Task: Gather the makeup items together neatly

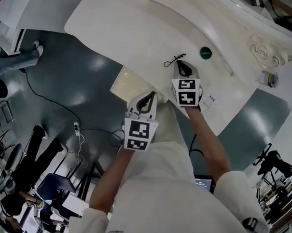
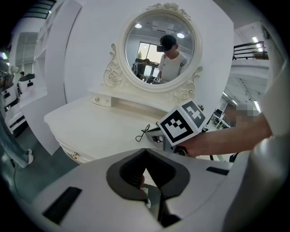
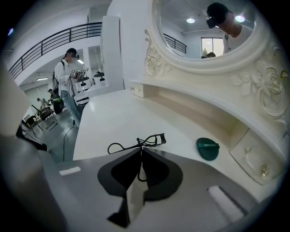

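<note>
Counting the makeup first: one eyelash curler (image 3: 136, 146) and one green disc (image 3: 208, 148) are on the single white dressing table (image 1: 132, 32), below one oval mirror (image 2: 158, 45) in a carved white frame. Two grippers are over the table.

The right gripper (image 3: 141, 150) has its jaws pinched together on the eyelash curler, close to where its two handles cross. One finger loop hangs down between the jaws, the other sticks out to the left, and the curved clamp end points right. The curler is thin and black. It is near the middle of the tabletop, with the green disc well apart on its right, nearer the mirror's base.

The left gripper (image 2: 145, 150) hangs by the table's near edge with its jaws closed tip to tip. Whether anything sits between them I cannot tell.
</note>
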Available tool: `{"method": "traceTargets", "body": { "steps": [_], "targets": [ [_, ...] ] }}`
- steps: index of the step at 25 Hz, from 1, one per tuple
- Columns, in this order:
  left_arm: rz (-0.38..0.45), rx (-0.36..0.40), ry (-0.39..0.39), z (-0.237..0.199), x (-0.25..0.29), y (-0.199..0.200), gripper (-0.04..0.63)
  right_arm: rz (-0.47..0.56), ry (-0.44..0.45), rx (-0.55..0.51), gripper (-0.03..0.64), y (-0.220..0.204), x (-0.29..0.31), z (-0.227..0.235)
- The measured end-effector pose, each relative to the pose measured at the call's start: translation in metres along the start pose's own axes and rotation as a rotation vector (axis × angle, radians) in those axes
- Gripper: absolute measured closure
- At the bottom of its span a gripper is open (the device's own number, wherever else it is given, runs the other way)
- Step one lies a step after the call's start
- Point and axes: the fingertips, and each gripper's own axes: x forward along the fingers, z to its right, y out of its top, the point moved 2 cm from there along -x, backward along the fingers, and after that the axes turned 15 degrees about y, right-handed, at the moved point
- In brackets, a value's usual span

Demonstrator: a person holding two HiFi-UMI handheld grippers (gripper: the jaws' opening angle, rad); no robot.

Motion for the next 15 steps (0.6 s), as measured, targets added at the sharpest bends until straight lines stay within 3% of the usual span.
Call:
{"method": "traceTargets", "body": {
  "steps": [15],
  "targets": [
    [0.019, 0.095, -0.103, 0.007, -0.017, -0.005, 0.594, 0.041, -0.094, 0.041, 0.603, -0.018, -0.046, -0.017]
  ]
}}
